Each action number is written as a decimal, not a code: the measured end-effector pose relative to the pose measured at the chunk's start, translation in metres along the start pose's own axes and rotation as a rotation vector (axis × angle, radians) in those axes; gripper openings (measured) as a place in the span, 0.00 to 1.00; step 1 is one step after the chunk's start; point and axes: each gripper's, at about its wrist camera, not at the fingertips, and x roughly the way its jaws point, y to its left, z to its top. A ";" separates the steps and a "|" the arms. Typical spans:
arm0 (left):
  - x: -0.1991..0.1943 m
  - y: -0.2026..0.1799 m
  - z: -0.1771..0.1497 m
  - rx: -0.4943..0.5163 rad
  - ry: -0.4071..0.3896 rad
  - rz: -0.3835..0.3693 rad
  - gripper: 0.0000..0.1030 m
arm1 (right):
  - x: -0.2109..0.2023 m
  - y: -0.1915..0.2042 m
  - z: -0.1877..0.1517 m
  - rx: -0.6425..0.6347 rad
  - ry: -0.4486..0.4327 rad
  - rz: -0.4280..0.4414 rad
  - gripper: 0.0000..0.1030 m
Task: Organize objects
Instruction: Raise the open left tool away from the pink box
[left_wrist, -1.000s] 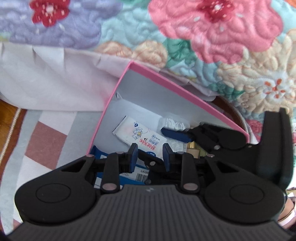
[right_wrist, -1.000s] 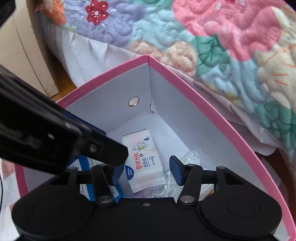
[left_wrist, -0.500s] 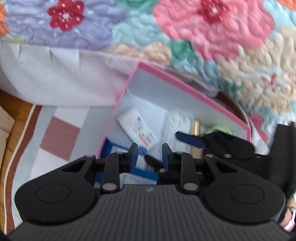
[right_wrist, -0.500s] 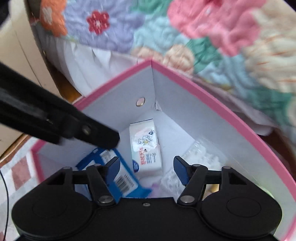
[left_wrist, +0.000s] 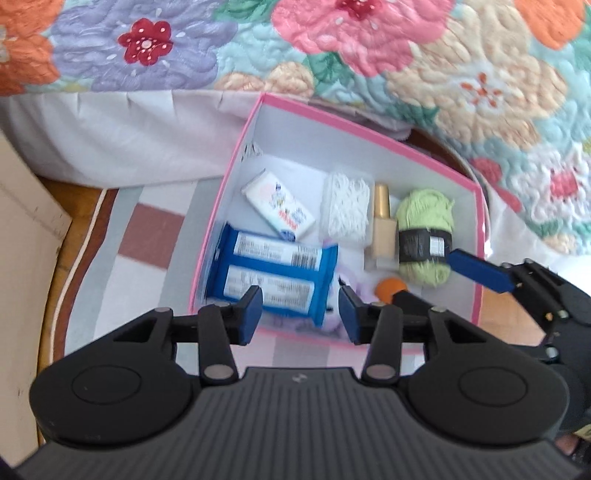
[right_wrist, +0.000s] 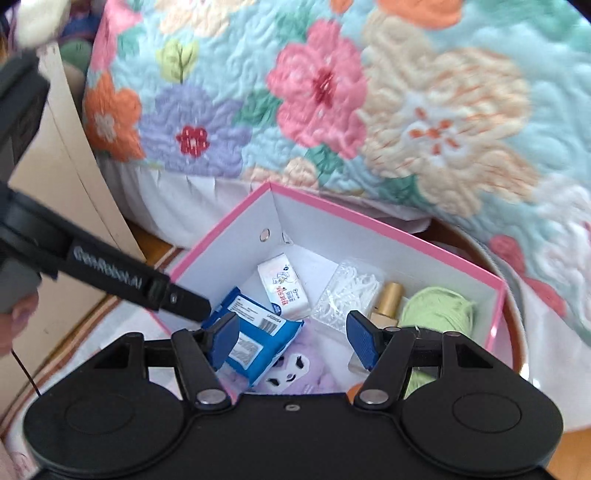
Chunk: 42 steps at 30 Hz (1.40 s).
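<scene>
A pink box (left_wrist: 354, 125) with white walls stands on the floor by a bed. In it lie a blue packet (left_wrist: 273, 269), a white tissue pack (left_wrist: 277, 206), a bag of white pieces (left_wrist: 345, 206), a gold-capped bottle (left_wrist: 380, 221), a green yarn ball (left_wrist: 424, 221), something orange (left_wrist: 389, 288) and a purple plush (right_wrist: 303, 373). My left gripper (left_wrist: 301, 314) hovers above the box's near edge, its jaws opening with nothing between them. My right gripper (right_wrist: 294, 339) hangs open and empty over the box (right_wrist: 369, 218), above the blue packet (right_wrist: 255, 332) and the plush.
A floral quilt (left_wrist: 332, 55) and a white bed skirt (left_wrist: 129, 136) hang right behind the box. A checked rug (left_wrist: 147, 229) lies under it on a wooden floor. Beige furniture (left_wrist: 26, 221) stands at the left. A hand (right_wrist: 18, 314) shows at the left edge.
Both grippers have risen and drawn back out of the box, so more of its contents show. The left jaws, shut before, now stand apart. The right jaws have widened.
</scene>
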 end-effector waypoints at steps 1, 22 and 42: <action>-0.005 -0.002 -0.004 0.005 0.002 0.004 0.45 | -0.008 0.001 -0.002 0.010 -0.006 0.000 0.67; -0.137 -0.026 -0.090 0.173 -0.119 0.063 0.79 | -0.150 0.032 -0.046 0.168 -0.072 -0.069 0.91; -0.146 -0.009 -0.146 0.126 -0.089 0.142 0.96 | -0.173 0.053 -0.090 0.250 0.105 -0.160 0.92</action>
